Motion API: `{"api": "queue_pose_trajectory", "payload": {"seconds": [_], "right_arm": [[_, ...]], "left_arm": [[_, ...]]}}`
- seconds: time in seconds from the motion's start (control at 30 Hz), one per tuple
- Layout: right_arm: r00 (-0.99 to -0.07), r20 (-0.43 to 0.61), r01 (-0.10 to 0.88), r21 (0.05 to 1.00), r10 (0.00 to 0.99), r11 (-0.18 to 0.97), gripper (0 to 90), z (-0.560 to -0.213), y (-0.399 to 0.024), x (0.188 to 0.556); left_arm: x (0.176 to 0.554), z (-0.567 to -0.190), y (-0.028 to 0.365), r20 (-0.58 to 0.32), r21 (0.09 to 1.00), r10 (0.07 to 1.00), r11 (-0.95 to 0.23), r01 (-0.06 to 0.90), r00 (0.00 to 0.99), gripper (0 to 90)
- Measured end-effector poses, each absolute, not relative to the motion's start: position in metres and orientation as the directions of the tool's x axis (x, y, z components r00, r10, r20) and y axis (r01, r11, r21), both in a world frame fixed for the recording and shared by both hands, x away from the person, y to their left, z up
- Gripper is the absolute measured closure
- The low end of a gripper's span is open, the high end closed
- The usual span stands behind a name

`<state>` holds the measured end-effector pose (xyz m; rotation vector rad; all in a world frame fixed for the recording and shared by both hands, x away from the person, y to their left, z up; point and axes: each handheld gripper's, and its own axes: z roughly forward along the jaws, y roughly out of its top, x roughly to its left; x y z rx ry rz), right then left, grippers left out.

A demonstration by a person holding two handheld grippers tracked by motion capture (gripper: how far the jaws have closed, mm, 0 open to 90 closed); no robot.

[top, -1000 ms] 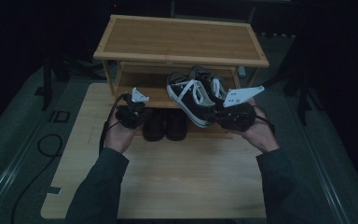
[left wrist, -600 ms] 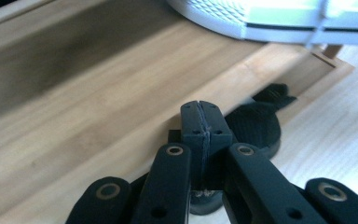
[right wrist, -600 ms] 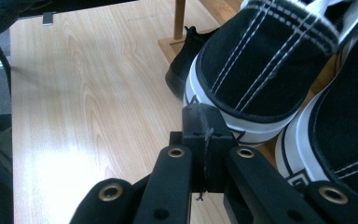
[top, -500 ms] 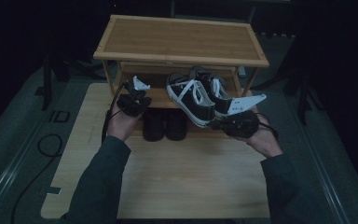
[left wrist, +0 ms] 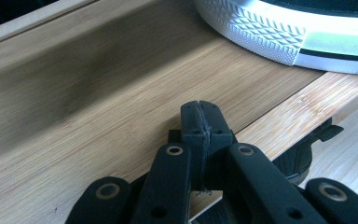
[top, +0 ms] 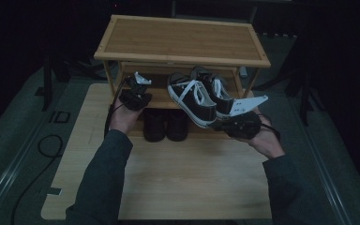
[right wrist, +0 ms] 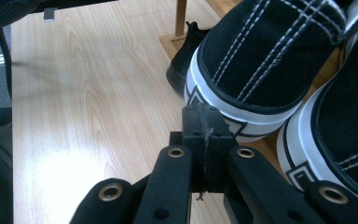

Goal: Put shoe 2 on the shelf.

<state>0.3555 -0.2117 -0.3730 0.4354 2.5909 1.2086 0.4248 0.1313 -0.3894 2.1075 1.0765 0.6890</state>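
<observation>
A pair of black canvas sneakers (top: 194, 96) with white laces and soles stands on the middle shelf of a bamboo shoe rack (top: 183, 40). My left gripper (top: 138, 85) is at the shelf's left end. In the left gripper view it (left wrist: 200, 114) is shut and empty over the bare shelf board (left wrist: 98, 107), with a sneaker's white toe (left wrist: 279, 35) ahead to the right. My right gripper (top: 221, 123) sits by the sneakers' heels. In the right gripper view it (right wrist: 205, 121) is shut with nothing in it, close to the near sneaker's heel (right wrist: 261, 60).
A pair of dark shoes (top: 165, 124) stands under the shelf on the light wooden table (top: 183, 178). The rack's posts (top: 249, 84) frame the shelf. A black cable (top: 47, 145) lies on the floor at the left.
My left hand has moved forward and a little up to the shelf's left end. The right hand has barely shifted. Both grippers stay shut.
</observation>
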Motion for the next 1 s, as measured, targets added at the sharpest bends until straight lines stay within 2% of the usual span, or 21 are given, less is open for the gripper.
{"api": "queue_pose_trajectory", "payload": {"seconds": [0.43,1.0], "right_arm": [[-0.93,-0.093,0.157,0.777,0.357,0.61,90.0,-0.374,-0.205,0.355],[-0.956,-0.085,0.109,0.784,0.28,0.611,90.0,-0.375,-0.162,0.36]], "left_arm": [[0.425,-0.389,0.134,0.163,0.742,0.831,-0.459,0.489,0.532,90.0],[0.424,-0.39,0.133,0.158,0.745,0.834,-0.452,0.491,0.529,90.0]]}}
